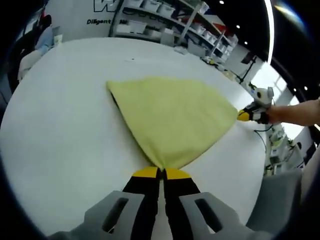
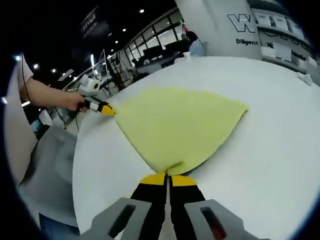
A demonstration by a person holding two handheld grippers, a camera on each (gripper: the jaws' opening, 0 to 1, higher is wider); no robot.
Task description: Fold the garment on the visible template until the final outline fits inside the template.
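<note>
A yellow-green garment (image 1: pixel 175 117) lies folded on the white table (image 1: pixel 60 140), spread flat and drawn to points at two corners. My left gripper (image 1: pixel 161 173) is shut on its near corner, yellow tips pinched together on the cloth. My right gripper (image 1: pixel 245 115) comes in from the right, held by a person's hand, shut on the opposite corner. In the right gripper view the garment (image 2: pixel 180 125) fans out ahead, my right gripper (image 2: pixel 168 178) is shut on its near corner, and my left gripper (image 2: pixel 107 110) pinches the far left corner. No template outline is visible on the table.
Shelving with white bins (image 1: pixel 160 15) stands beyond the table's far edge. A white pillar with lettering (image 2: pixel 225 27) rises behind the table. A person's arm (image 2: pixel 47 95) reaches in at the left. The table edge (image 2: pixel 75 175) drops off near the grippers.
</note>
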